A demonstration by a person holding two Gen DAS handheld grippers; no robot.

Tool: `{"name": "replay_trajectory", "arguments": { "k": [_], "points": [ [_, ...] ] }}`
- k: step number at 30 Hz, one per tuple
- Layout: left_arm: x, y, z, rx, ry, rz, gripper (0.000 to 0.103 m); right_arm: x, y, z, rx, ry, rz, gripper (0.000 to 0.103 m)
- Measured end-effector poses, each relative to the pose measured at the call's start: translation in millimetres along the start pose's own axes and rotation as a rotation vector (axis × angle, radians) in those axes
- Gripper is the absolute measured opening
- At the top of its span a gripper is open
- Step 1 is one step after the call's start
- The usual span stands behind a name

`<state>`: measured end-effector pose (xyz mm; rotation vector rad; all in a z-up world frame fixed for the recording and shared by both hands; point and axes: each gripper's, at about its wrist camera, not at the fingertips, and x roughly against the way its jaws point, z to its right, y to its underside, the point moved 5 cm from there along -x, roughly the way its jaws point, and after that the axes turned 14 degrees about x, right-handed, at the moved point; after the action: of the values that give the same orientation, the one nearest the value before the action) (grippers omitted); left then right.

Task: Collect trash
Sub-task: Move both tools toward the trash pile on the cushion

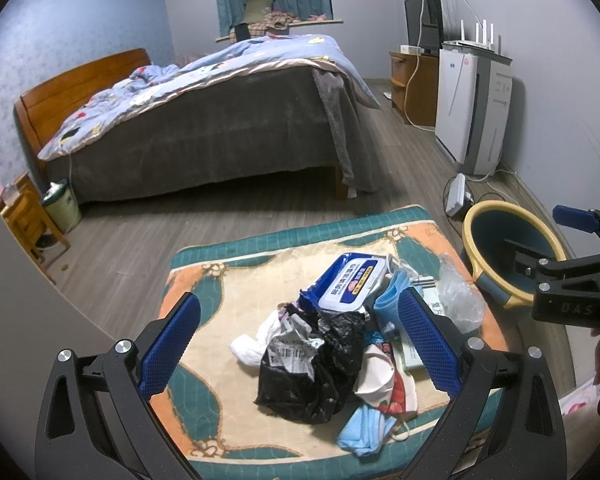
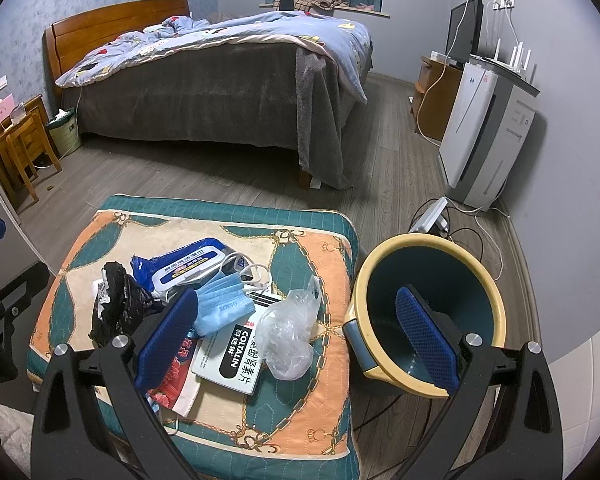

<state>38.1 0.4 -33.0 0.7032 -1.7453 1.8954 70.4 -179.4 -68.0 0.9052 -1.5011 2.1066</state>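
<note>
A heap of trash lies on a quilted cushion: a crumpled black bag, a blue wet-wipes pack, blue face masks, white tissue and a clear plastic bag. My left gripper hangs open above the black bag, its jaws wide on either side and touching nothing. My right gripper is open too, above the clear plastic bag and a white medicine box; its right finger is over the bin. The bin, blue with a yellow rim, looks empty.
The bin stands on the wooden floor against the cushion's right side. Cables and a power strip lie behind it, near a white appliance. A bed fills the far side, with a second small bin by a wooden nightstand.
</note>
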Motion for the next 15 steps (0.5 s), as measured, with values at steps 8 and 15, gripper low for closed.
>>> {"name": "replay_trajectory", "arguments": {
  "k": [8, 15],
  "points": [
    [-0.3, 0.4, 0.2, 0.002, 0.001, -0.008, 0.098, -0.5, 0.6, 1.0, -0.007, 0.003, 0.004, 0.097],
    [-7.4, 6.9, -0.3, 0.026, 0.052, -0.019, 0.098, -7.9, 6.0, 17.2, -0.117, -0.010, 0.005, 0.097]
  ]
}}
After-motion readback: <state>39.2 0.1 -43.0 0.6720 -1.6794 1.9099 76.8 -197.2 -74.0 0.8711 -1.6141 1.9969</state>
